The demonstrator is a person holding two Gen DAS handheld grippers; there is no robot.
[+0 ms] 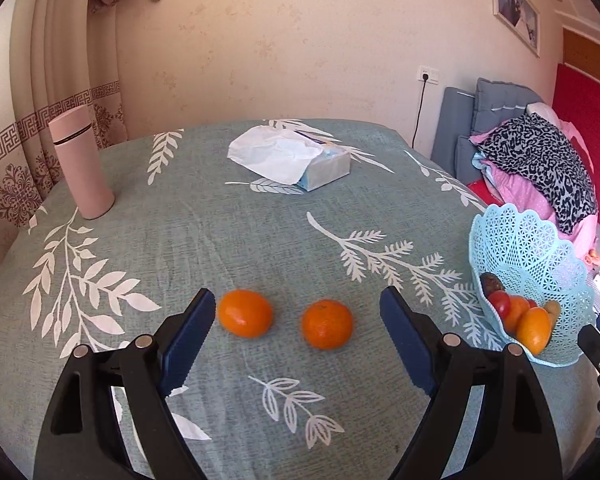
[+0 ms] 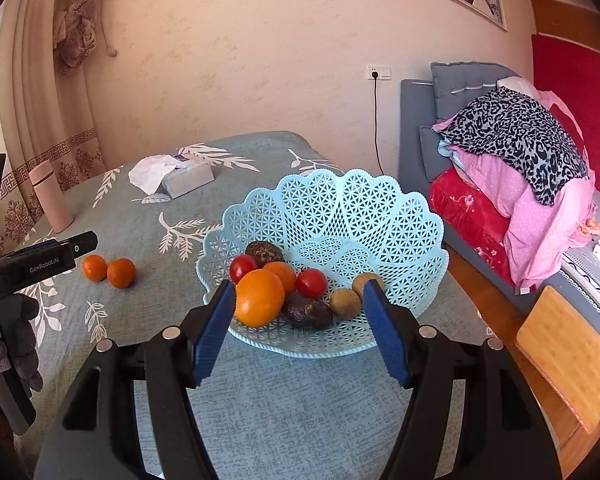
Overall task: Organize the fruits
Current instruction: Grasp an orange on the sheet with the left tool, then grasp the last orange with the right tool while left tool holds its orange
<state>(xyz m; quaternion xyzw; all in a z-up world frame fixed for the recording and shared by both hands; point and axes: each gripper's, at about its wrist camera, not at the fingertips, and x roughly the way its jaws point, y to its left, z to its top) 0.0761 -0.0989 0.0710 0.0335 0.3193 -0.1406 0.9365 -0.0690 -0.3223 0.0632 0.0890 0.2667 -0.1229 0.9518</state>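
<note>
Mostly done, by the look of it: sitting in the pale blue lattice basket point(image 2: 340, 216) at the right side of the desk point(image 2: 284, 412) already are a large orange point(image 2: 259, 298), a smaller orange point(image 2: 282, 274) behind it, two red tomatoes point(image 2: 311, 282), two dark wrinkled fruits point(image 2: 309, 312) and two brownish kiwi-like fruits point(image 2: 344, 303). Still out on the leaf-print cloth, well apart from the basket and to its left: two tangerines, a left tangerine point(image 1: 245, 313) and a right tangerine point(image 1: 326, 323), lying near each other but not touching in the left wrist view. Left to do, judging from that: getting both tangerines into the basket. Left claw point(image 1: 296, 312) spread wide, holding nothing, blue pads point(image 1: 188, 338) framing both tangerines from the near side; left pad tip just beside the left tangerine, contact not certain; right pad clear of the right tangerine. Right claw point(image 2: 300, 304) likewise spread wide and empty, hovering at the near rim of the basket, pads flanking the pile of fruit; left pad close against the large orange in the picture, though whether touching or merely in front cannot be told. Farther back on the desk, unrelated to the job: a tissue box point(image 1: 300, 160) with loose tissue at the far middle and a pink flask point(image 1: 82, 162) standing upright at the far left.
</note>
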